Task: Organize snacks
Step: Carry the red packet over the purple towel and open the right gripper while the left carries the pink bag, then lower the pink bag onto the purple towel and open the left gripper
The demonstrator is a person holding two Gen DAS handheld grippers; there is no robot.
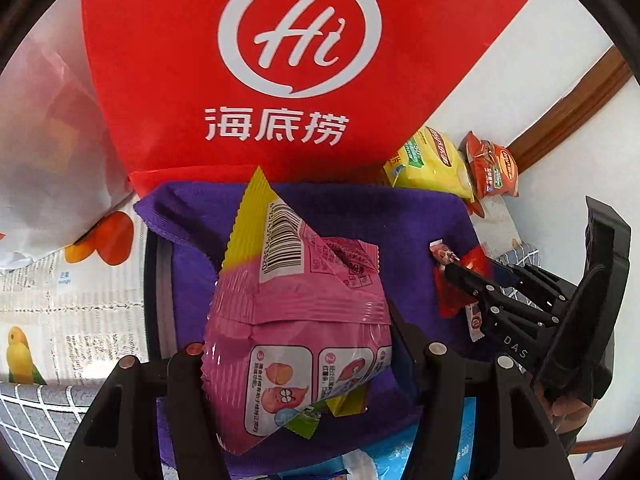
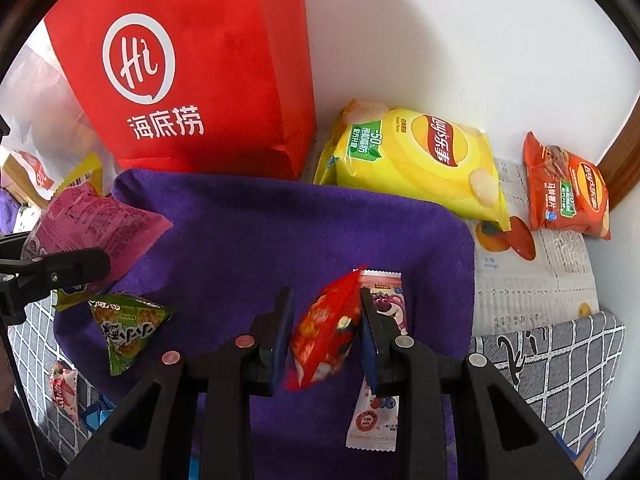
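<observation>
My left gripper (image 1: 298,354) is shut on a pink and yellow snack packet (image 1: 296,320) and holds it above the purple cloth (image 1: 360,216). The packet also shows in the right wrist view (image 2: 92,228), with the left gripper (image 2: 60,270) at the far left. My right gripper (image 2: 324,332) is shut on a small red snack packet (image 2: 328,336) over the cloth (image 2: 280,232); it shows in the left wrist view (image 1: 464,276). A white and pink bear packet (image 2: 380,360) lies under the right finger. A green triangular packet (image 2: 124,328) lies on the cloth's left.
A red bag with a white Hi logo (image 2: 192,72) stands behind the cloth. A yellow chips bag (image 2: 420,160) and an orange chips bag (image 2: 568,192) lie at the back right by the white wall. A small pink packet (image 2: 64,388) lies at the left.
</observation>
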